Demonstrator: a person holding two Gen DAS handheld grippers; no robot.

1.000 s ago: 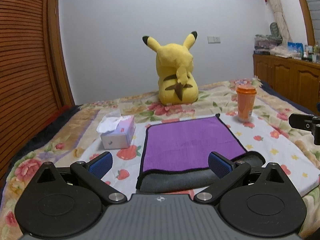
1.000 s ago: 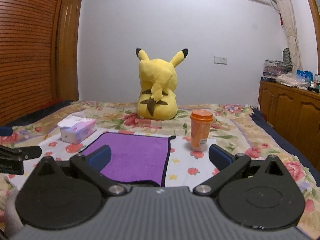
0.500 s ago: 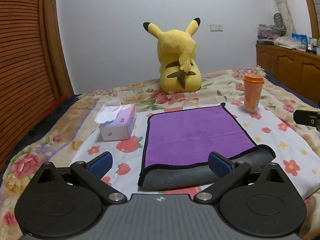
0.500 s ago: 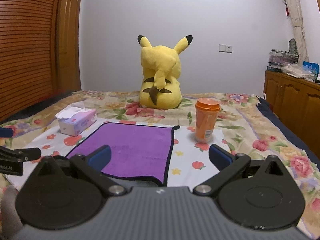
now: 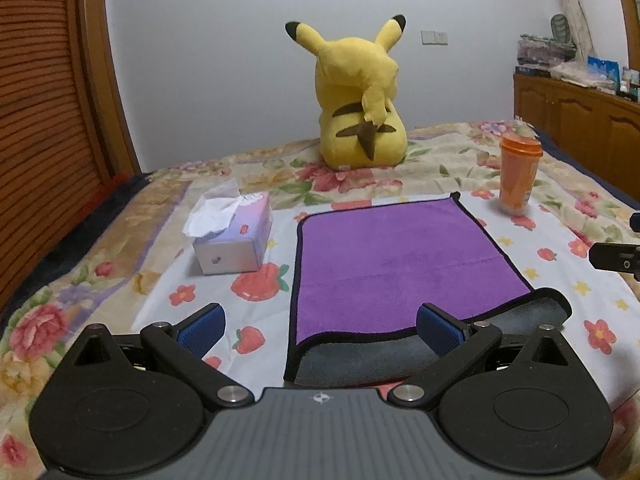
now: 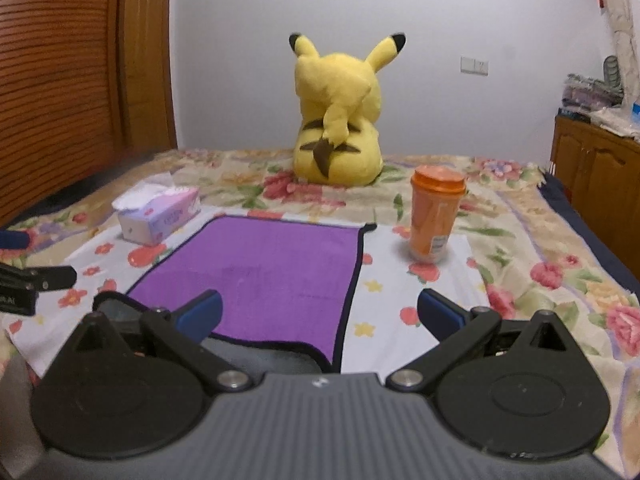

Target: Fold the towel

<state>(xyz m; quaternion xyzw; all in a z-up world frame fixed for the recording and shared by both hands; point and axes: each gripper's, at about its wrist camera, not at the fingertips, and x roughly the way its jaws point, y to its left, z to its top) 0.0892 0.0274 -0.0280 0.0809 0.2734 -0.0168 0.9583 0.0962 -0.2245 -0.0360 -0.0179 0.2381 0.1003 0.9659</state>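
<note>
A purple towel (image 5: pixel 396 256) with a black hem lies flat on the flowered bedspread; its near edge is turned over, showing a grey underside (image 5: pixel 360 360). It also shows in the right wrist view (image 6: pixel 272 272). My left gripper (image 5: pixel 320 330) is open and empty, hovering above the towel's near left corner. My right gripper (image 6: pixel 320 314) is open and empty, above the towel's near right corner. Each gripper's tip shows at the edge of the other's view.
A tissue box (image 5: pixel 234 236) sits left of the towel. An orange cup (image 5: pixel 518 174) with a lid stands at its far right corner. A yellow plush toy (image 5: pixel 358 112) sits behind. A wooden wardrobe (image 5: pixel 44 128) stands left, a cabinet (image 5: pixel 580 128) right.
Both grippers have tilted downward and moved in toward the towel's near edge, so the towel sits higher and larger in view. Both stay open and empty.
</note>
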